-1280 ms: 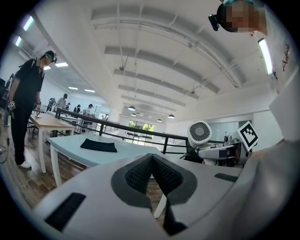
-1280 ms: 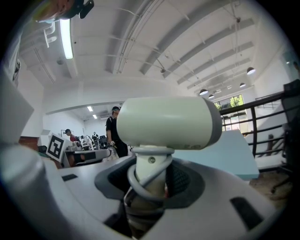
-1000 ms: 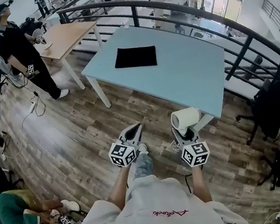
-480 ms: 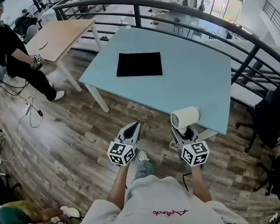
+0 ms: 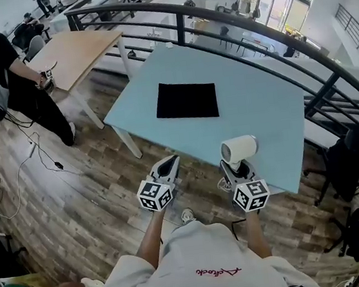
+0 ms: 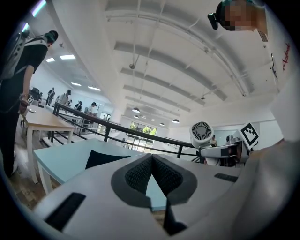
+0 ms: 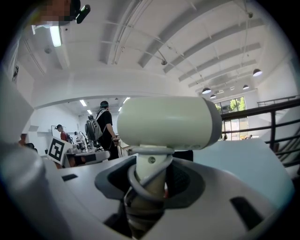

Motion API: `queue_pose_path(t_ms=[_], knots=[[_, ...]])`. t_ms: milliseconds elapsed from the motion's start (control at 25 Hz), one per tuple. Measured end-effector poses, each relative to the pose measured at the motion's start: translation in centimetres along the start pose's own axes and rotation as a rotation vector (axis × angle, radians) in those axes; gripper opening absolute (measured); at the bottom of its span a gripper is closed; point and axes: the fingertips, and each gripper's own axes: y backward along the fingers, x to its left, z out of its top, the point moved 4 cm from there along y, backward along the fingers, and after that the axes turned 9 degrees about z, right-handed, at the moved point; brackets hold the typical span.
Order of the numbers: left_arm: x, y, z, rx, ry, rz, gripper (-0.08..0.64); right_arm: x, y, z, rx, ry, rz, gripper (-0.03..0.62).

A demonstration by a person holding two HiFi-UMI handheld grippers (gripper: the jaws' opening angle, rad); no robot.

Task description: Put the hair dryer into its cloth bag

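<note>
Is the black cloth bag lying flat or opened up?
Flat: the black cloth bag lies as a thin rectangle on the blue table; no open mouth shows.

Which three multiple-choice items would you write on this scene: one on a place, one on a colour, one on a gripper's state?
1. Where does the cloth bag lie?
A. on the light blue table
B. on the floor
C. on a chair

2. What colour is the hair dryer?
A. black
B. cream white
C. red

3. In what state is the left gripper?
A. shut, empty
B. wide open
C. shut on a cable

Key:
1 A: the bag lies flat on the tabletop.
2 B: its barrel looks cream white above the right gripper, which clamps its handle.
3 A: its pads meet with nothing between them.
</note>
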Motion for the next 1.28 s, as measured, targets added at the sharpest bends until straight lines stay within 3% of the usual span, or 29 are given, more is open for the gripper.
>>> queue_pose_path(t_ms=[240,720,1280], knots=[[3.1,-2.1,0.5,0.009,0.010,-0.021,0.008,-0.1,-3.6,0.9,-0.006,0.000,-0.014,0.189],[3.0,-4.7,-0.6,0.053,-0.009,-0.071,0.008,-2.1,-4.0,0.1,-0.002,-0.033,-0.056,0.189],[3.0,-12.5,0.6,0.050,-0.051,-0.049,0.008,-9.2,-6.8,1.8,-0.018,-0.041,-0.033,0.189]])
